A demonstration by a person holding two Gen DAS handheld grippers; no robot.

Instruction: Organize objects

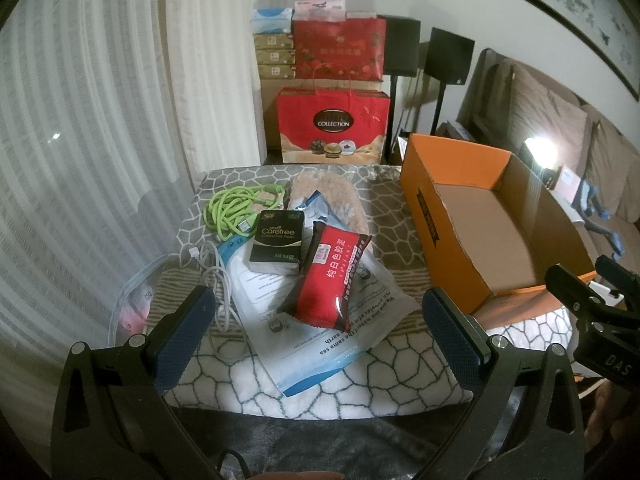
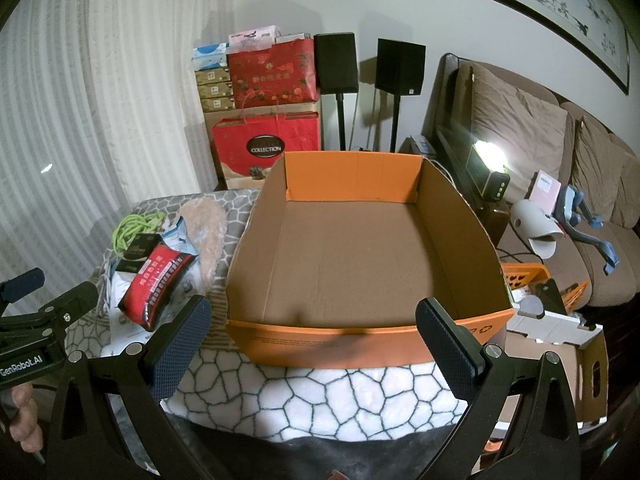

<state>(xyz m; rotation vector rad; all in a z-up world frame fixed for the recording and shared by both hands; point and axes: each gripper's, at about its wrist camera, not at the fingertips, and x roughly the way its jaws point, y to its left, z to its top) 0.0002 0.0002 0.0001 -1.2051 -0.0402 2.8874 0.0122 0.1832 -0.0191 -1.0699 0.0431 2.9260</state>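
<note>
- Start of sorting: orange box (image 2: 360, 264) holds nothing, pile sits left of it.
- Left gripper (image 1: 320, 320) & right gripper (image 2: 312, 332) both spread apart, holding nothing.
- Next, prob.: left closes on red packet (image 1: 328, 276) atop pile.

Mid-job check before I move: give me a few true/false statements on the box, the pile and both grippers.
1. The orange box has nothing in it. True.
2. The red packet lies inside the box. False: it sits on the pile left of the box, on a white plastic bag.
3. The left gripper is open and holds nothing. True.
4. The right gripper is shut on the green cable. False: it is open, facing the box; the cable lies coiled at the pile's far left.
</note>
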